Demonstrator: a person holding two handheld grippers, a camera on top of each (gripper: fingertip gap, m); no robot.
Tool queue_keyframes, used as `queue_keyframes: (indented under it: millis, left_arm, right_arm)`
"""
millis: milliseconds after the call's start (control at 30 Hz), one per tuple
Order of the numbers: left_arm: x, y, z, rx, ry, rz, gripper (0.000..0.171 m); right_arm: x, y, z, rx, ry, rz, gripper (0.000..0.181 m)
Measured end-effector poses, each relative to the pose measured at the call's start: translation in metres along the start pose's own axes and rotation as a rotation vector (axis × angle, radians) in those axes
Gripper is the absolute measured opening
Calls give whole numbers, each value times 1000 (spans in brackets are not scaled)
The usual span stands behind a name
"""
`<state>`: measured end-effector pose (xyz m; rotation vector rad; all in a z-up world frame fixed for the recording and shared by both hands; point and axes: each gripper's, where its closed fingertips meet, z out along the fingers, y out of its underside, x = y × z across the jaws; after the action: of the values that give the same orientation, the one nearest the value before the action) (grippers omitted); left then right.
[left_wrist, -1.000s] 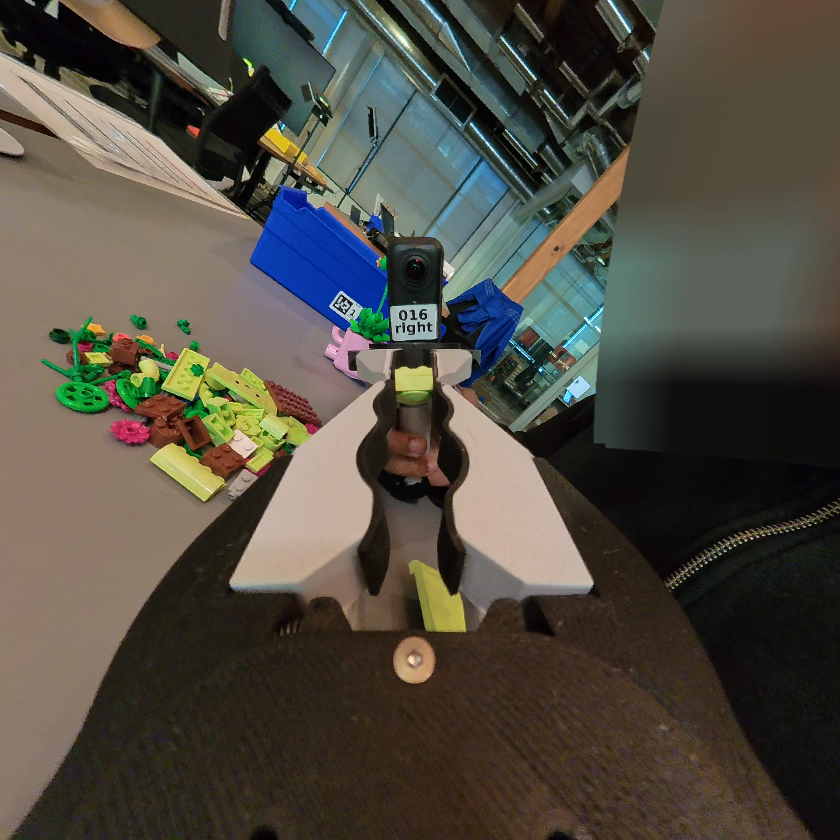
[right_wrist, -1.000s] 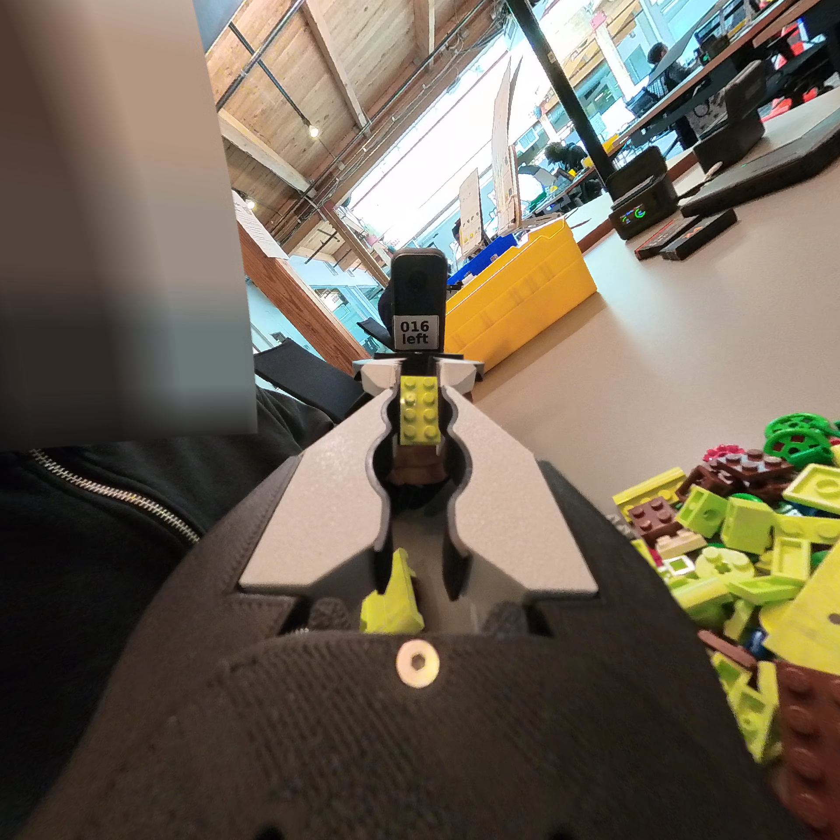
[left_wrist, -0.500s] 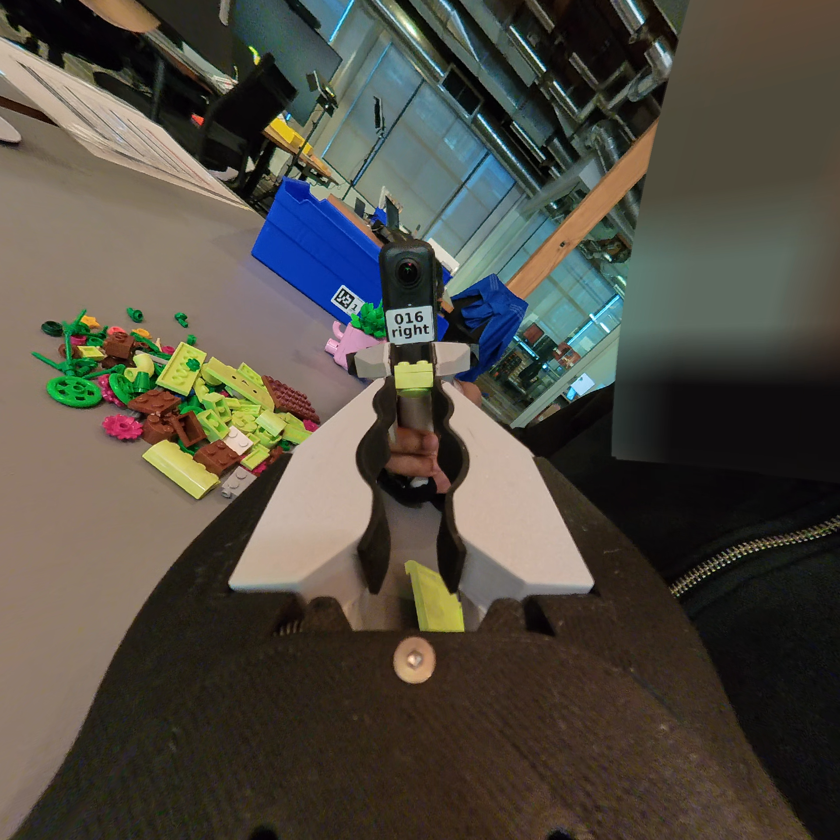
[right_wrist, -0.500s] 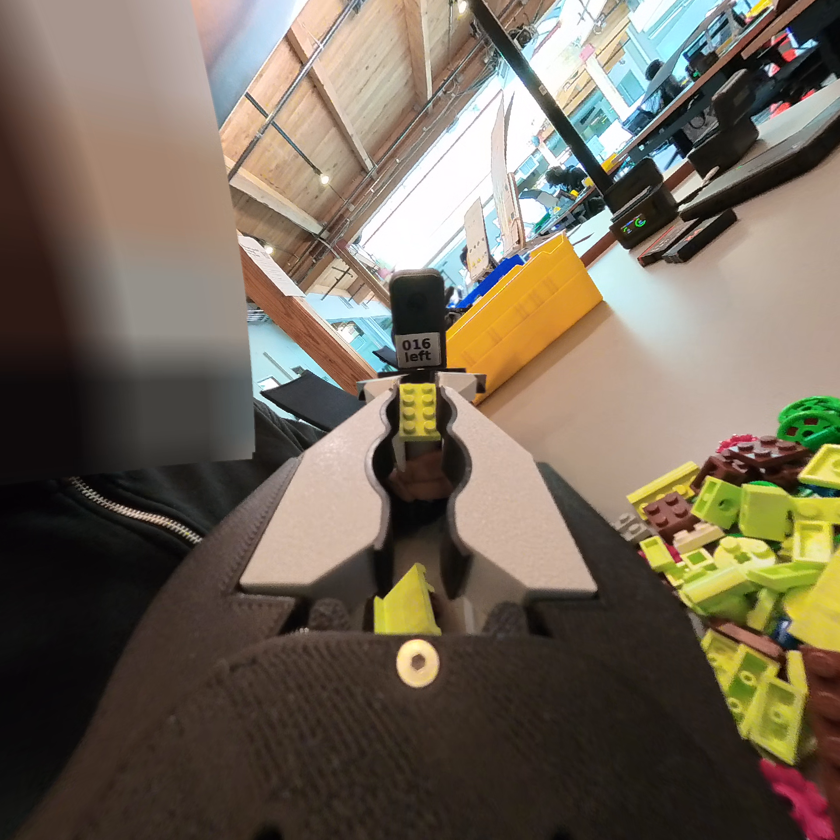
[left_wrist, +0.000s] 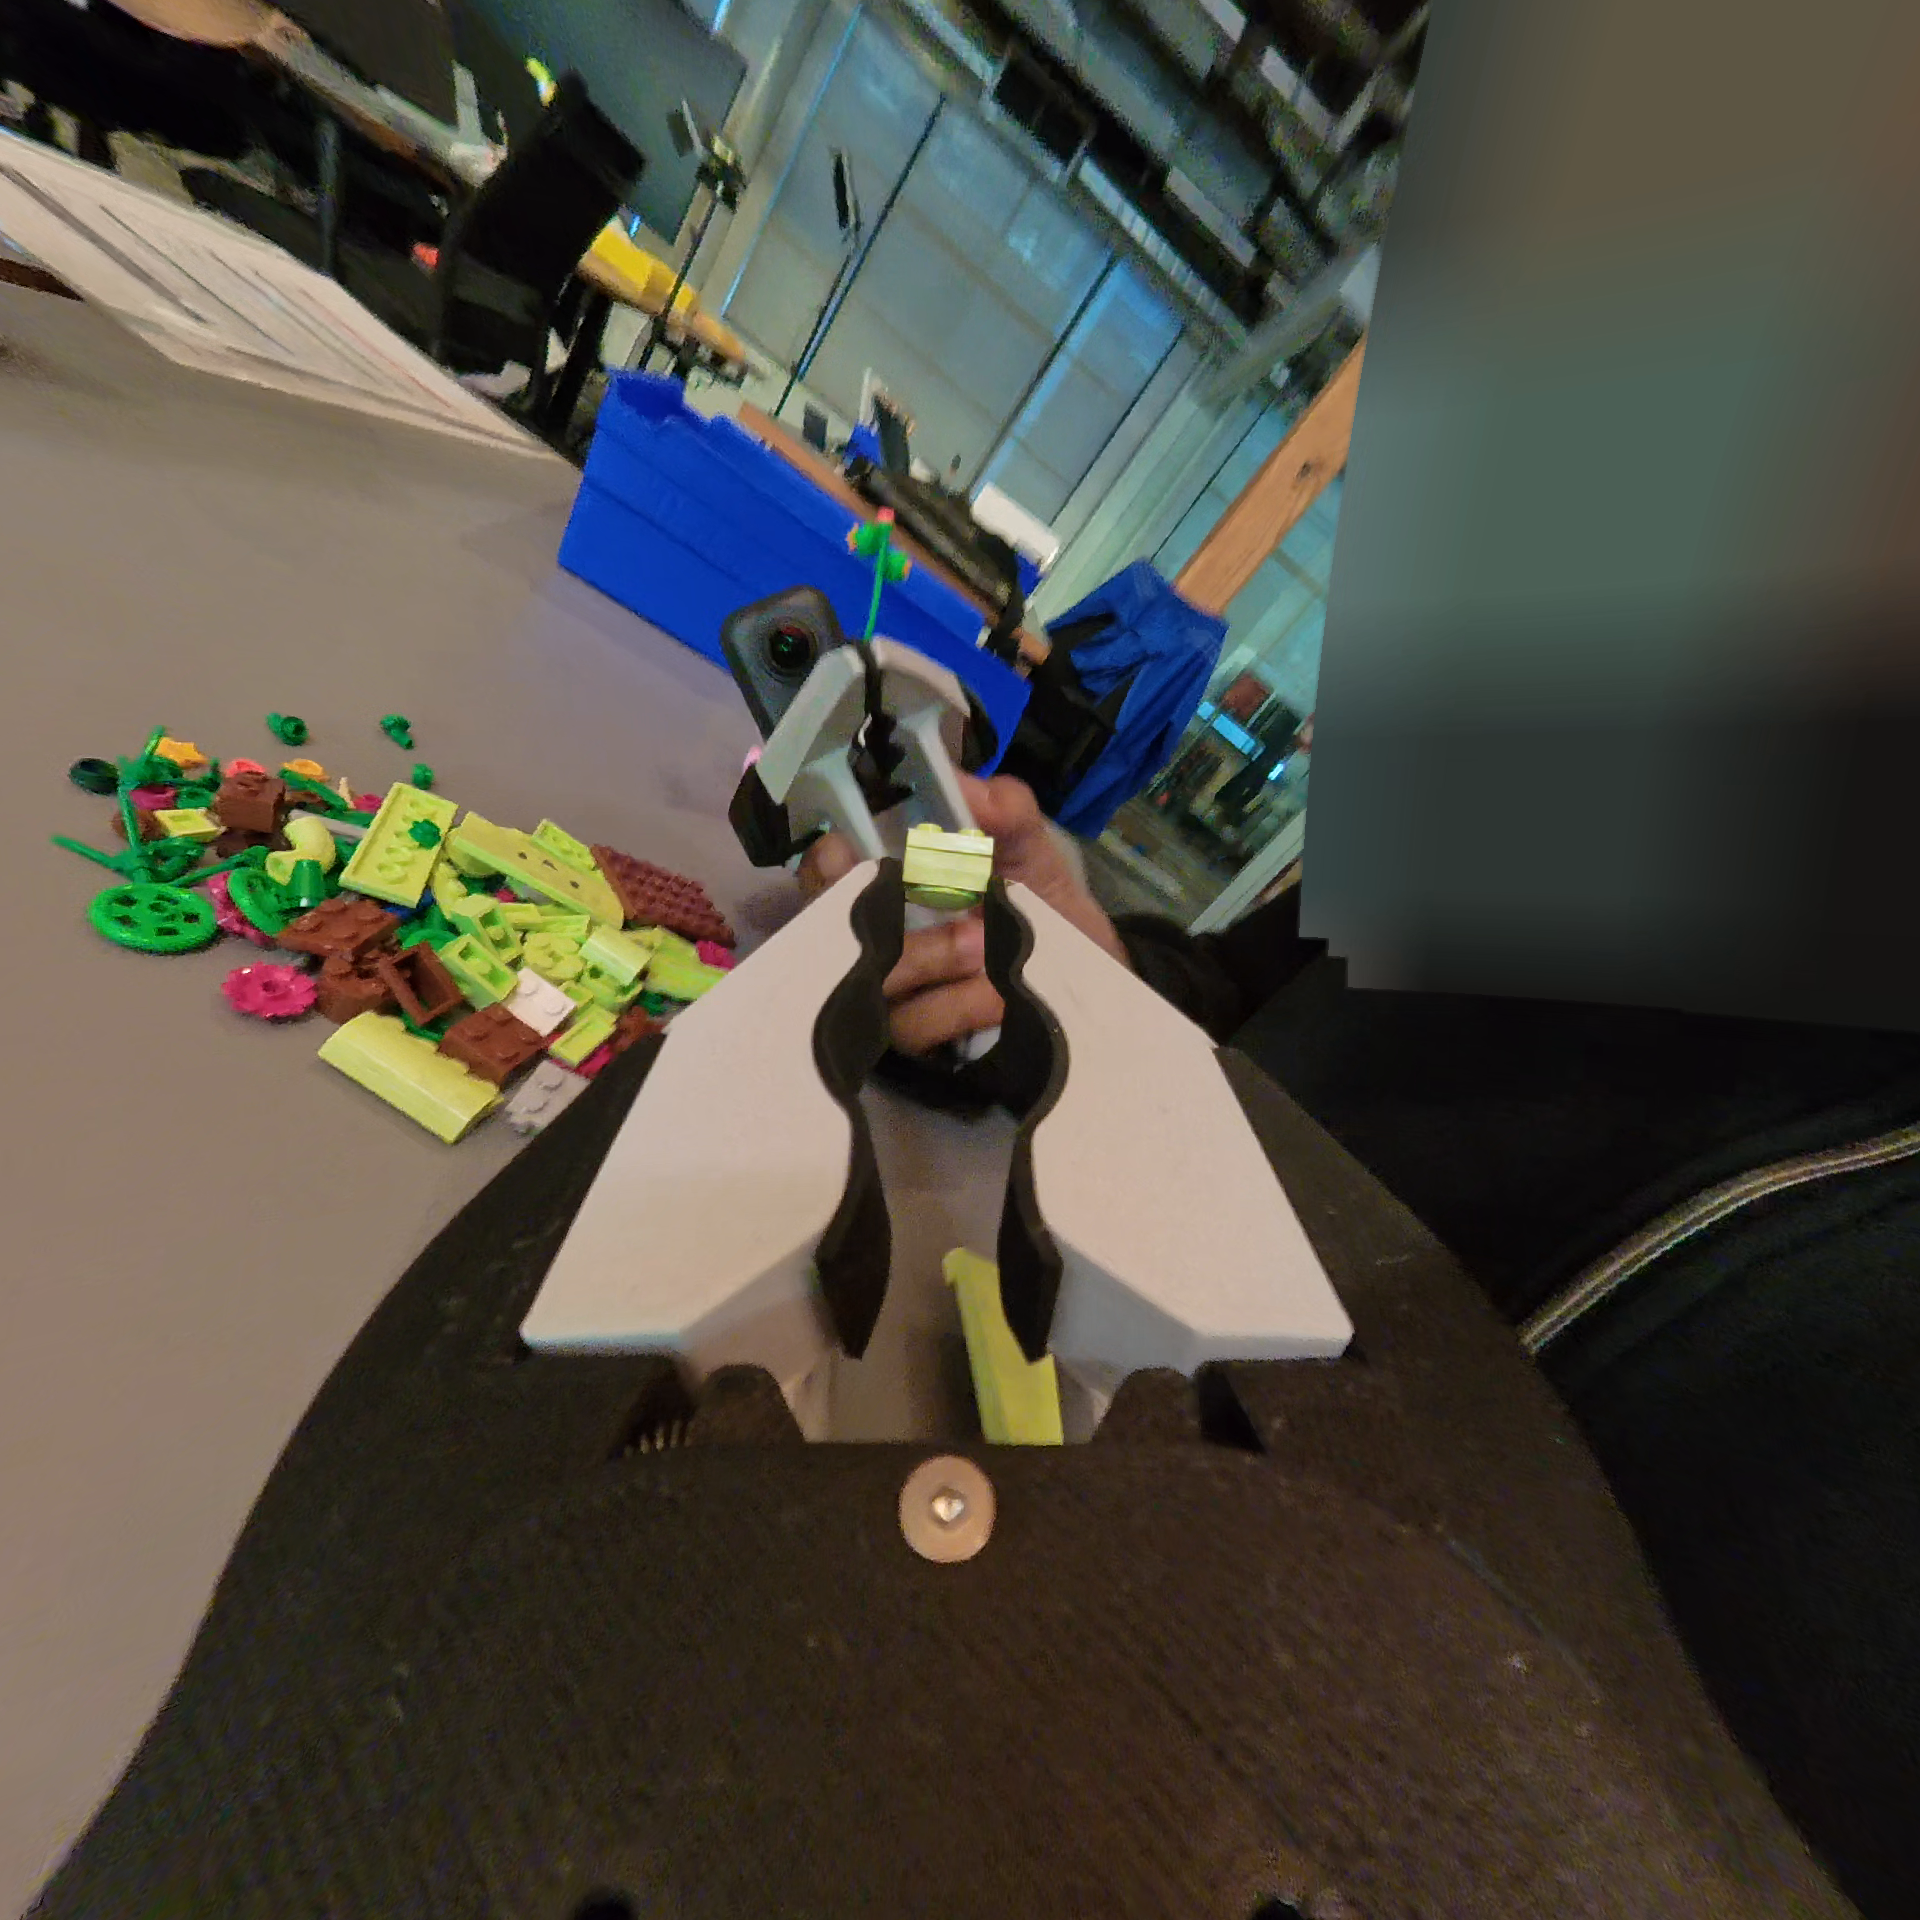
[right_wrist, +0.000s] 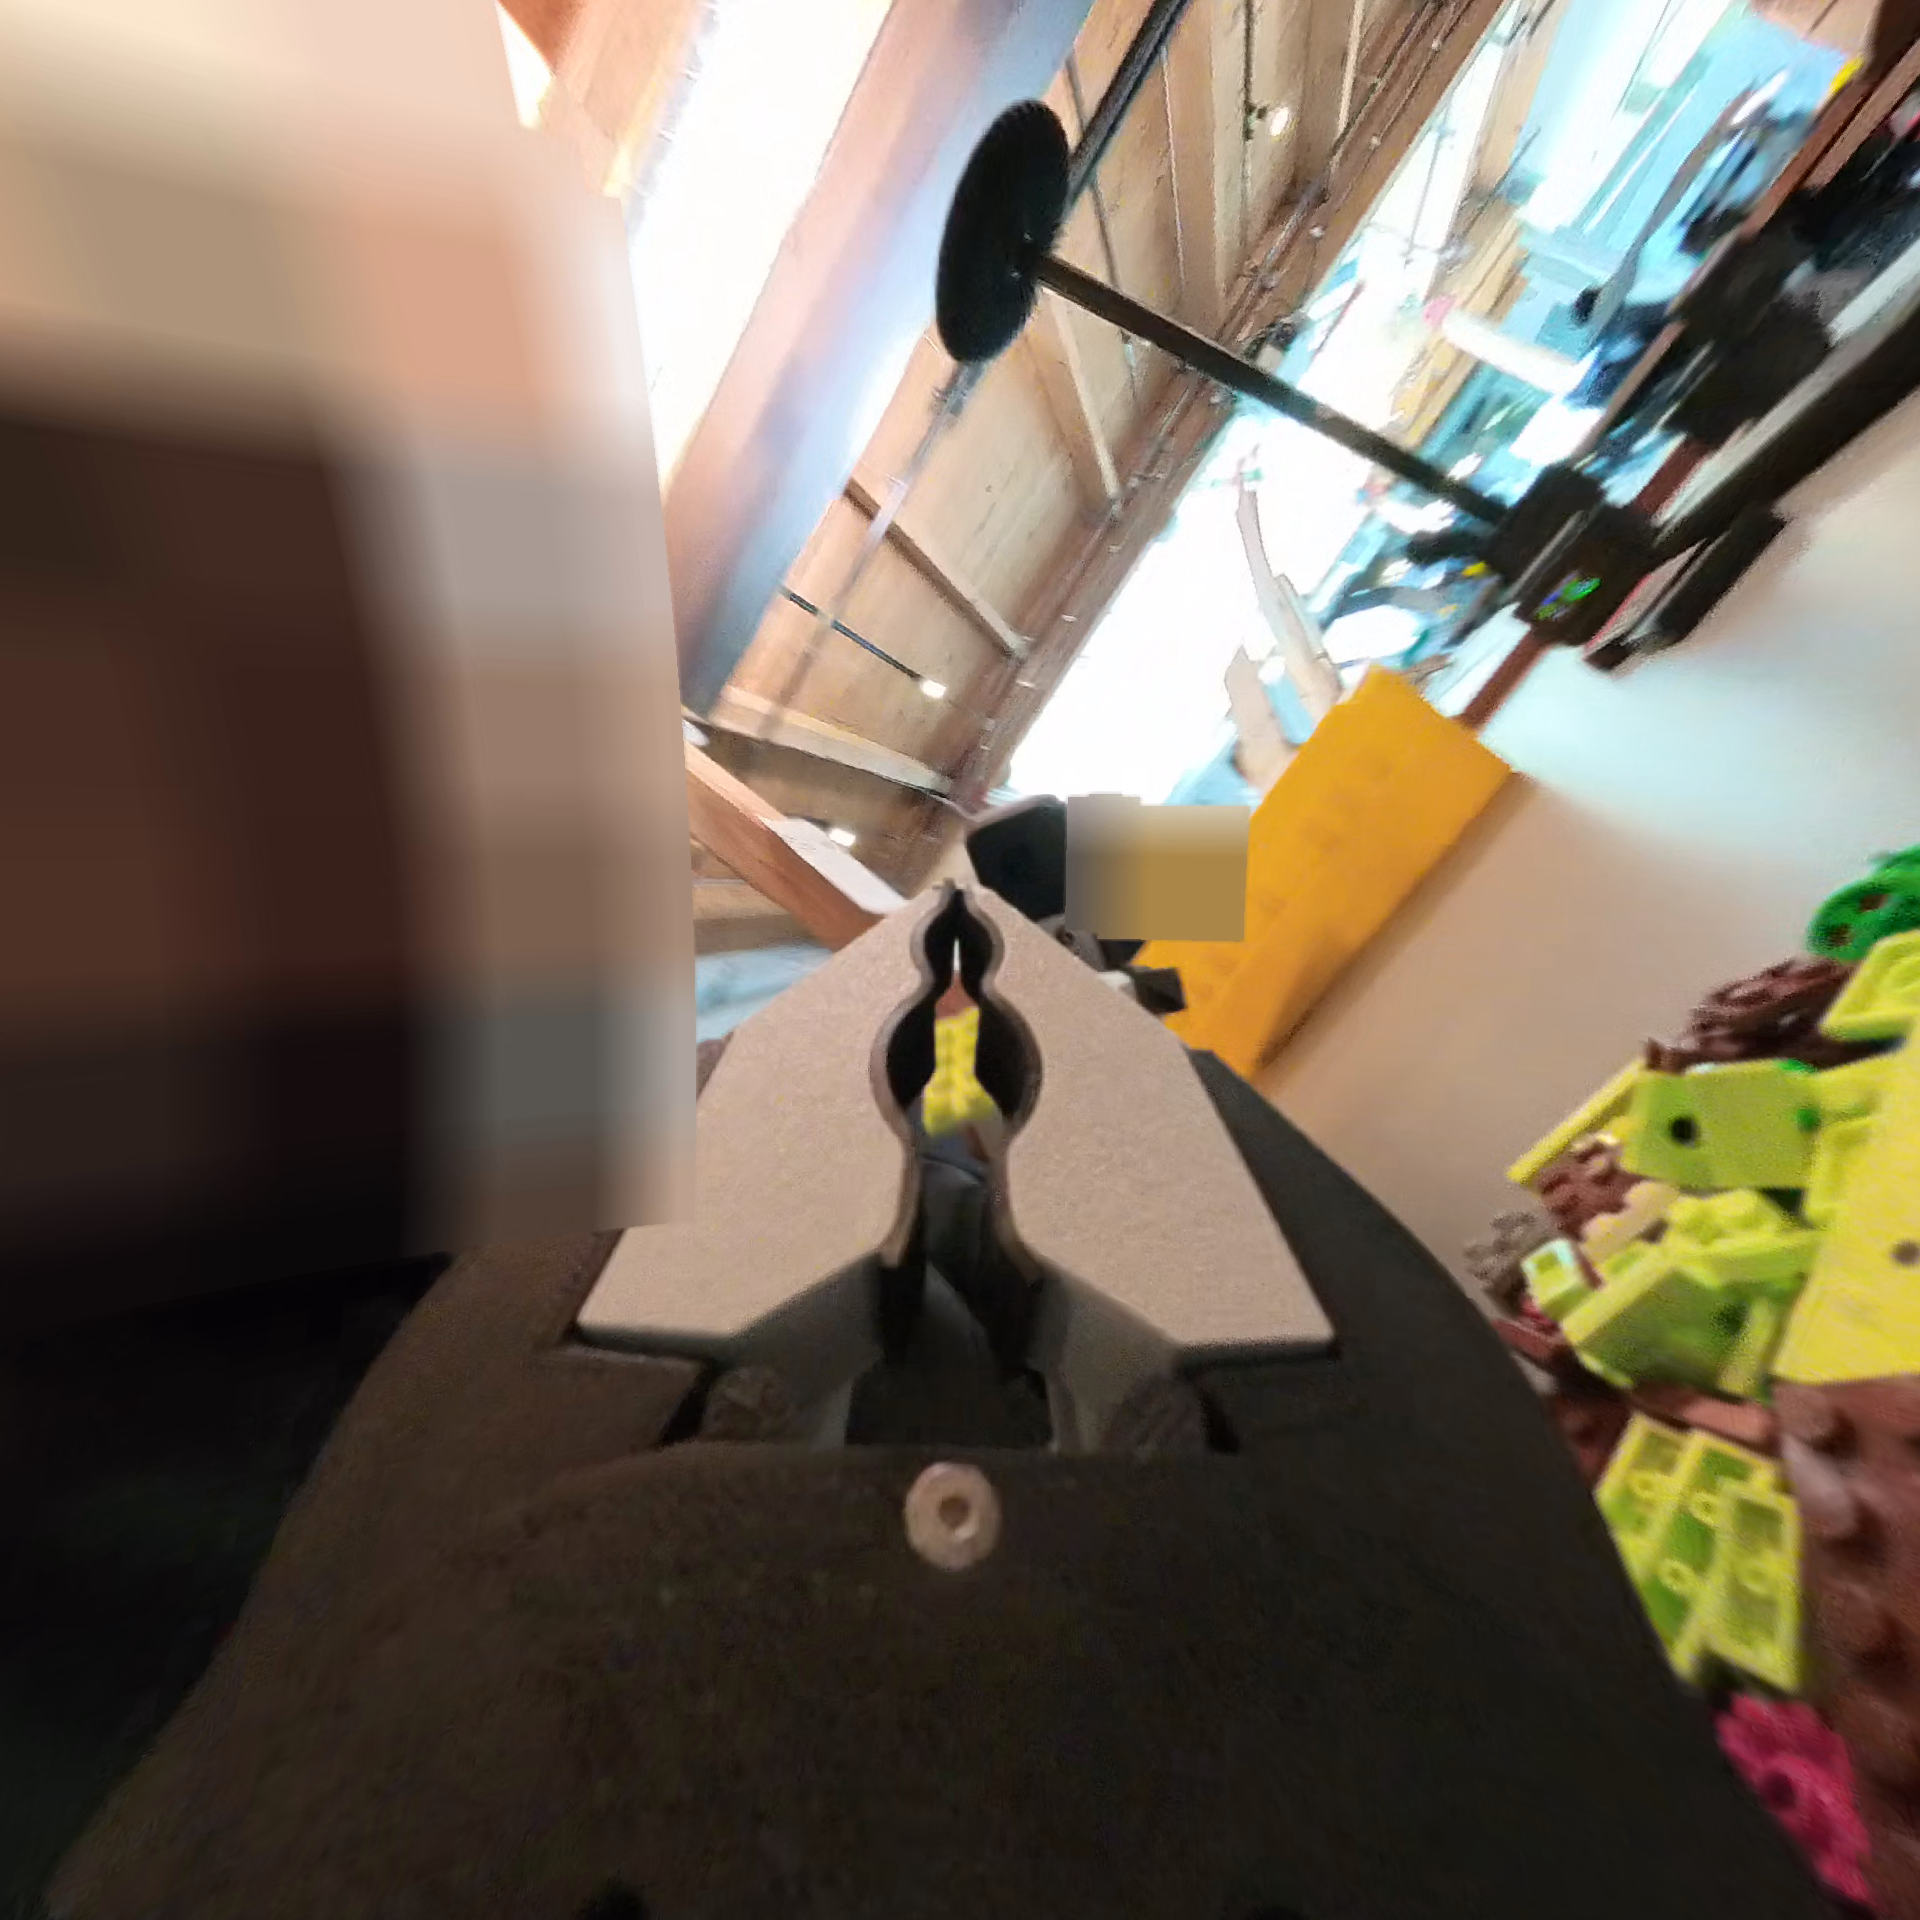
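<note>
Grey table top (left_wrist: 260, 582), open workshop room with glazed walls beyond.

Left wrist view, items left to right:
- Loose brick pile (left_wrist: 416, 914): lime, brown, green and pink pieces, lying on the table well left of both grippers. It included a green wheel (left_wrist: 151, 920) at the left edge and a pink gear (left_wrist: 268, 987) on the near side.
- Blue bin (left_wrist: 727, 540), at the far side of the table.
- Right gripper (left_wrist: 883, 831), seen farther off and tilted, its tips just beside the held piece. Contact could not be confirmed.
- Left gripper (left_wrist: 943, 883): fingers drawn nearly together, pinching a small lime brick stack (left_wrist: 948, 860) at their very tips, raised clear of the table.
- Lime plate (left_wrist: 1003, 1351), lodged low between the finger roots, not gripped.
- Person's hand (left_wrist: 956, 966), visible through the finger gap, behind the stack.
- Blue cloth (left_wrist: 1132, 686), draped behind.
- Dark zipped jacket (left_wrist: 1662, 1195), at the right.

Right wrist view (blurred), items left to right:
- Right gripper: fingers closed to a thin slit, tips meeting, nothing seen between them.
- Lime brick stack (right_wrist: 954, 1070), glimpsed through the wider part of the slit, lying beyond the fingers and not in them.
- Yellow bin (right_wrist: 1351, 831), on the table behind.
- Brick pile (right_wrist: 1714, 1247), close at the right edge.
</note>
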<state>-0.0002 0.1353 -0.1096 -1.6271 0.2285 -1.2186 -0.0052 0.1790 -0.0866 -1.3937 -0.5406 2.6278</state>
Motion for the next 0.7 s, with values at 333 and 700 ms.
queue_keyframes:
  millis: [333,700]
  left_arm:
    - [-16,1,-8,-101,-128,223,12]
    - [-3,14,-7,-209,-104,405,12]
  right_arm:
    - [14,45,13,-456,325,-759,34]
    - [9,59,7,-581,221,-778,14]
